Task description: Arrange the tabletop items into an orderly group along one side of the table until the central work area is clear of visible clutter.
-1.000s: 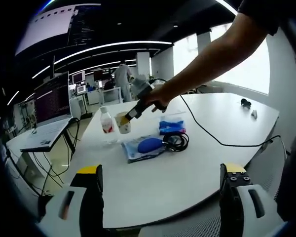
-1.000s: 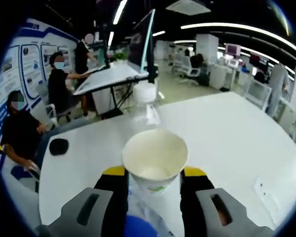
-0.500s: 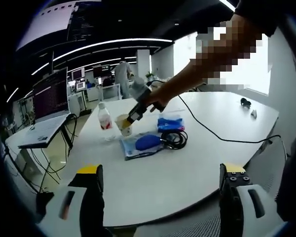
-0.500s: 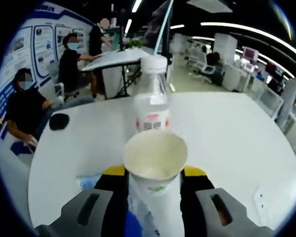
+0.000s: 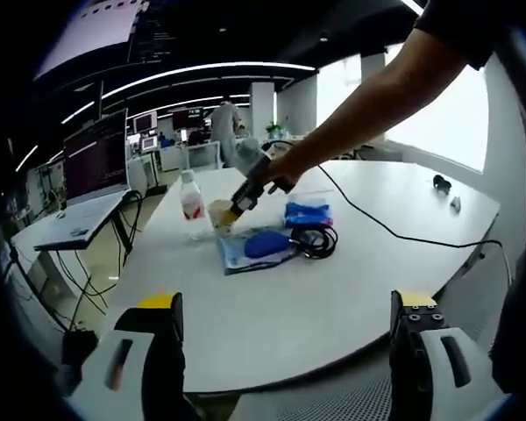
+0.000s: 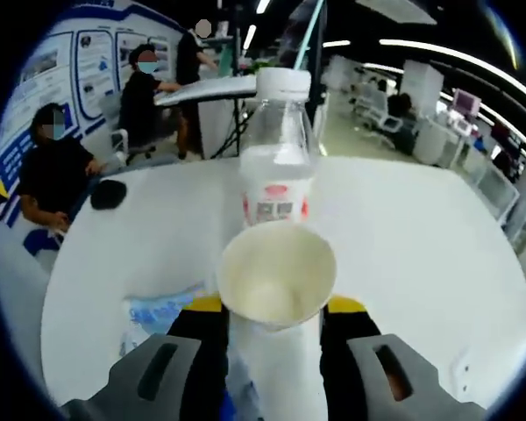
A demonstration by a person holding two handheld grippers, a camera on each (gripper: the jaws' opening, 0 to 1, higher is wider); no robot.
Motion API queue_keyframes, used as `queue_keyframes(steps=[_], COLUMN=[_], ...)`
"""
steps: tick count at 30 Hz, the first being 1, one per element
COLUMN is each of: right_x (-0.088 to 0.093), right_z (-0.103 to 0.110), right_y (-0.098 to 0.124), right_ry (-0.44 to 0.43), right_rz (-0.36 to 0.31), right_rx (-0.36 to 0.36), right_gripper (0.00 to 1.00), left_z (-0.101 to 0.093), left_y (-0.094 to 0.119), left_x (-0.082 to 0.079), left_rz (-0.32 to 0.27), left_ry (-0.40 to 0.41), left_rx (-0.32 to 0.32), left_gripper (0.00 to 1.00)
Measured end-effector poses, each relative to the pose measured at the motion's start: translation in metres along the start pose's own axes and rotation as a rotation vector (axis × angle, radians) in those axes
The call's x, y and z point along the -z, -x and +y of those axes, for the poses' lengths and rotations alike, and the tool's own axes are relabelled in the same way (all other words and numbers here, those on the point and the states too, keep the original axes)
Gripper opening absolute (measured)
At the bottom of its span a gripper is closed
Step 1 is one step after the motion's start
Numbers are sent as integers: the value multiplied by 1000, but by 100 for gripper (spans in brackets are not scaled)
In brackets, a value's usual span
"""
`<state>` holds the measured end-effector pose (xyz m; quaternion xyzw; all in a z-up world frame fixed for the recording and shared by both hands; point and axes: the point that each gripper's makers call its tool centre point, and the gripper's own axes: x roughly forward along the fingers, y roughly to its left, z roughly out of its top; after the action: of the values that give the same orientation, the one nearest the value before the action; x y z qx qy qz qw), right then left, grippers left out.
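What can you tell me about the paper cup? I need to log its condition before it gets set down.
The cream paper cup is an open-topped, tapered cup with a rolled rim, a green mark on its side and an empty-looking, clean inside. It is upright, clamped between the yellow-tipped jaws of the right gripper. Right behind it stands the clear plastic bottle. In the left gripper view the cup sits beside the bottle at the white table.

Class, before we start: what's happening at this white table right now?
A person is tidying the white table with two handheld grippers. The right gripper is shut on a paper cup, held beside a plastic bottle with a red label. Near them lie a blue pouch, a coiled black cable and a blue packet. The left gripper hangs open and empty near the table's edge.
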<state>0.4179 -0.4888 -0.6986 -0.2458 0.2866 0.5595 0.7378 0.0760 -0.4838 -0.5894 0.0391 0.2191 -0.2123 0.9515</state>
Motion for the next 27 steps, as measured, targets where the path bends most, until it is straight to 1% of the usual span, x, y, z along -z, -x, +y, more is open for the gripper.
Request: queue_keyframes(steps=[2, 5, 6, 7, 8, 9, 11, 14, 19, 23, 27], right_x=[0, 7, 13, 22, 24, 26, 28, 25, 22, 15, 5], right_z=[-1, -1, 1, 0, -1, -5, -10, -7, -1, 0, 1], right_y=[2, -1, -1, -2, -2, -4, -5, -4, -2, -3, -11], right_ry=[-14, -2, 6, -3, 1, -4, -51, -58, -102, -143, -215], right_rz=[-4, 13, 36, 67, 64, 61, 39, 28, -10, -53, -95], right_rx=[-4, -14, -28, -37, -27, -20, -19, -23, -13, 18, 49], right_gripper=[34, 30, 22, 16, 13, 14, 16, 18, 28, 31, 40], left_z=[1, 3, 3, 3, 3, 3, 4, 7, 3, -1, 1], left_y=[0, 1, 1, 1, 0, -1, -2, -2, -5, -8, -7], left_x=[2, 3, 3, 4, 4, 4, 4, 2, 3, 5, 4], left_rz=[8, 10, 12, 13, 14, 17, 22, 13, 23, 29, 25], left_ry=[3, 11, 13, 12, 11, 10, 8, 16, 16, 9, 12], left_rx=[-4, -11, -12, -12, -12, -11, -14, -22, -13, 1, 0], left_gripper=[98, 98, 98, 98, 98, 98, 98, 98, 98, 98, 98])
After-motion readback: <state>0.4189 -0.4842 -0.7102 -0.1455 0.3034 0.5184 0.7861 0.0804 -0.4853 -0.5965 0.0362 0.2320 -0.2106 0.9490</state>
